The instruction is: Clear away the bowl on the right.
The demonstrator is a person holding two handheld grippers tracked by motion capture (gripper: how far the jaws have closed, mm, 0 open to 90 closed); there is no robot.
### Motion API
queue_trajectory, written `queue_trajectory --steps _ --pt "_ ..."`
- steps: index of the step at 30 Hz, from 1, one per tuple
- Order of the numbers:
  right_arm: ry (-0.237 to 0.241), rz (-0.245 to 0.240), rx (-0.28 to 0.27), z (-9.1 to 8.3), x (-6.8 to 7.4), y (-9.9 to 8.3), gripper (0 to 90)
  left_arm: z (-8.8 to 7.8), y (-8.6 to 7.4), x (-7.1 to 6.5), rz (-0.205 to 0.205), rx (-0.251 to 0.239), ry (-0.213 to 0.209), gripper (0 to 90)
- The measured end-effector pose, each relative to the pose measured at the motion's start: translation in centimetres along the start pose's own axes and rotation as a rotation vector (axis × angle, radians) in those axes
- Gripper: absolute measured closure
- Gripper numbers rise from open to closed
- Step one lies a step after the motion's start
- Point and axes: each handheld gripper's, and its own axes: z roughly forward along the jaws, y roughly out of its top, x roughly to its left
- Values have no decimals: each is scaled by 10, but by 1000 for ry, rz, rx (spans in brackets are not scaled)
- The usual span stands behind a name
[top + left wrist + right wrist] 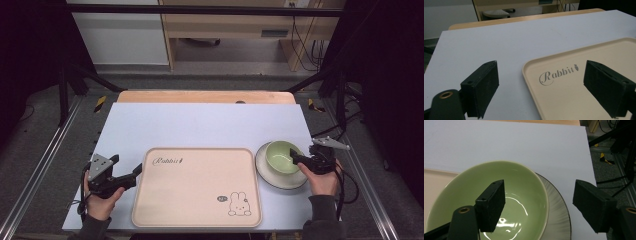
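A pale green bowl (281, 156) stands on a white plate with a dark rim (280, 181), just right of a beige tray printed with "Rabbit" and a bunny (197, 187). My right gripper (296, 159) is open at the bowl's right side. In the right gripper view, one jaw hangs inside the bowl (519, 182) and the other outside over the plate (557, 205), with the rim between them and gaps on both sides. My left gripper (126, 165) is open at the tray's left edge. One of its jaws is over the table, the other over the tray (579, 100).
A white sheet (200, 125) covers the wooden table, whose far edge shows beyond it. Black frame bars and cables (345, 115) stand at the right; a metal rail (40, 160) runs along the left. A person's hands hold both grippers near the front edge.
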Motion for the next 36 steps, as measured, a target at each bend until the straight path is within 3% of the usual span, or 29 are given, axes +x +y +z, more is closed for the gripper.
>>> queue_trajectory --steps 16,30,36 --pt "13 -20 95 11 -4 -7 386 1 -1 -1 2 6 -5 126" --pt "25 21 160 16 -6 -9 471 3 -1 0 1 13 -6 127" --pt "47 57 196 18 -7 -8 548 4 -2 -1 3 16 -5 127"
